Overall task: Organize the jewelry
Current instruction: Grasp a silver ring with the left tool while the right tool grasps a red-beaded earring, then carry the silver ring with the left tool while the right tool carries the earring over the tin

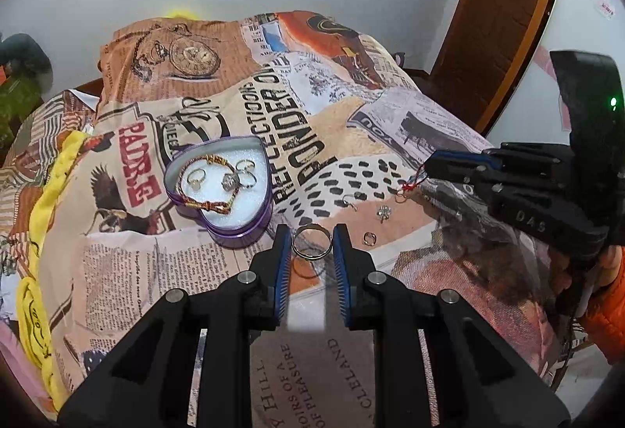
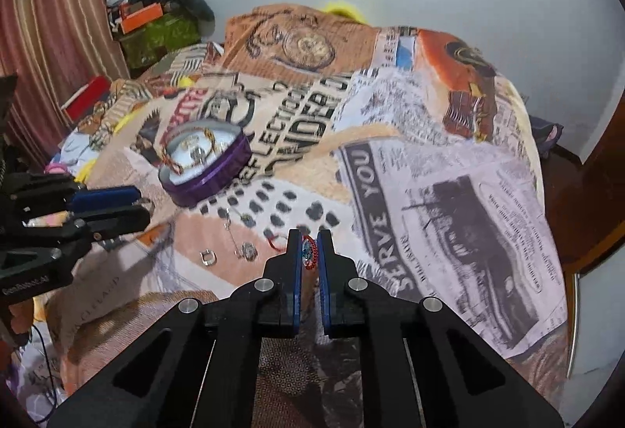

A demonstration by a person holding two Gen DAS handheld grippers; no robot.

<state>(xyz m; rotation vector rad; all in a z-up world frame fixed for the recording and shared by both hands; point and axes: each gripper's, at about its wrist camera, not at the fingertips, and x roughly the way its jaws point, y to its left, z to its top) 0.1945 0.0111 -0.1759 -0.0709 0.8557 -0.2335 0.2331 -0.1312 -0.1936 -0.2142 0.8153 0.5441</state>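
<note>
Gripping a thin metal ring (image 1: 312, 241) across its diameter, the left claw (image 1: 312, 246) hovers near the heart-shaped tin (image 1: 250, 228) on the bed. Light, rigid and slippery, it could twist out. The right claw (image 2: 309, 250) is closed on a soft red thread charm (image 2: 308, 253).

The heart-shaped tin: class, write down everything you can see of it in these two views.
The tin is a shallow, open, heart-shaped box with ribbed purple metallic walls and a white padded floor. It sits slightly tilted on the printed blanket. Inside lie several rings and a braided red-and-gold bracelet. Neither gripper touches it.
</note>
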